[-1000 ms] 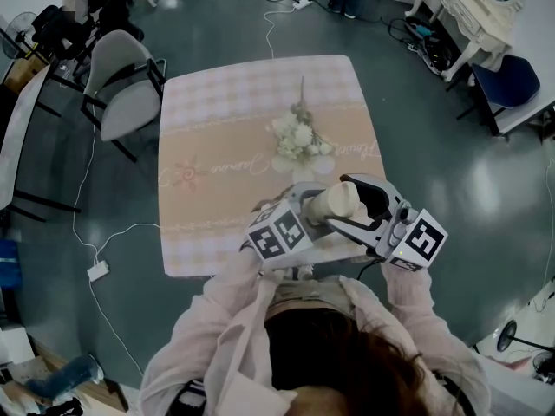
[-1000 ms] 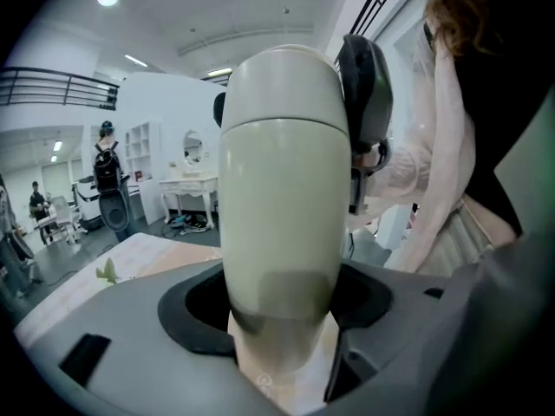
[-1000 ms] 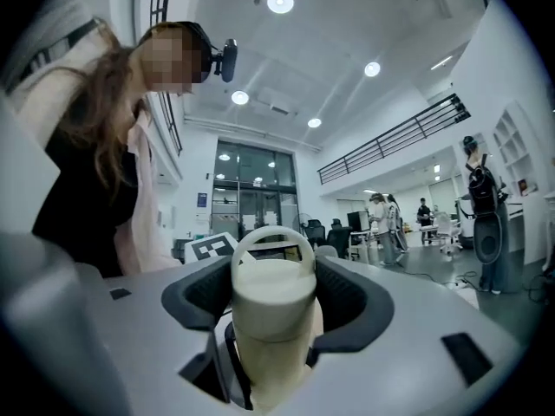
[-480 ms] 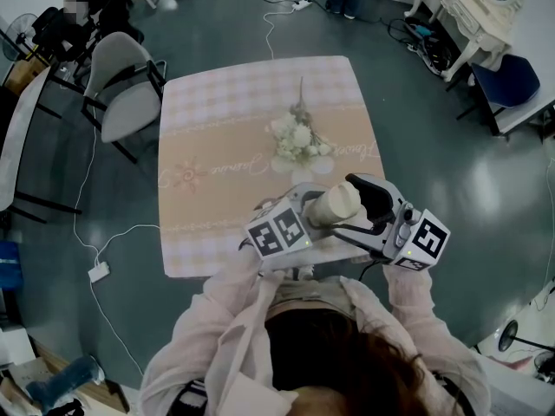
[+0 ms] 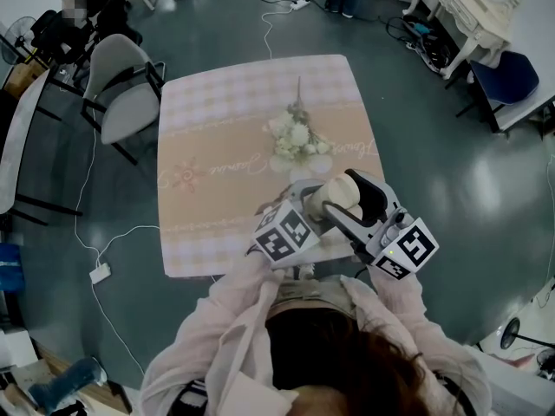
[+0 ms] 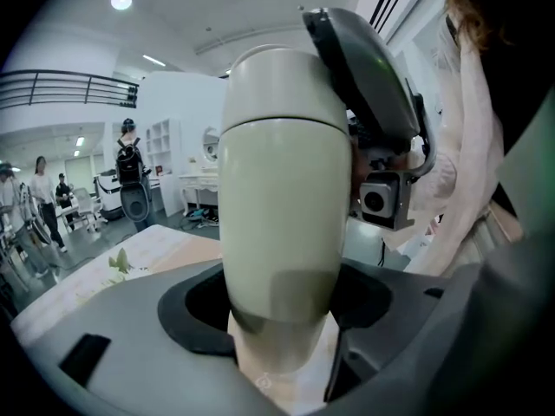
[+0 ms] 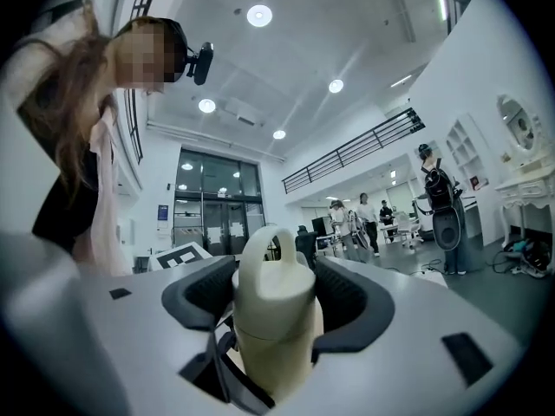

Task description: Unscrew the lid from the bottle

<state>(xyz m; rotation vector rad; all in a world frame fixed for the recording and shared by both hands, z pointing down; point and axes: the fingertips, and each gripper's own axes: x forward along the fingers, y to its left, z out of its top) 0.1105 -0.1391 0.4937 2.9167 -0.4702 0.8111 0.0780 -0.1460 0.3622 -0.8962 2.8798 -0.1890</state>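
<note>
Right tool (image 7: pixel 276 295) – swung round since a second ago, its marker cube (image 5: pixel 403 250) now lower and nearer the person's pale sleeve (image 5: pixel 395 297). Its jaws have just been closing, and the pads now grip the cream domed lid with a loop handle (image 7: pixel 270 267) from either side.
Left tool (image 6: pixel 282 300) – jaws clamped on the lower body of the cream cylindrical bottle (image 6: pixel 282 189).
Bottle – carried between the two tools, over the near edge of the counter with a pink checked cloth (image 5: pixel 208 128).
White flower sprig (image 5: pixel 297 137) – lying on the counter, just beyond both tools.
</note>
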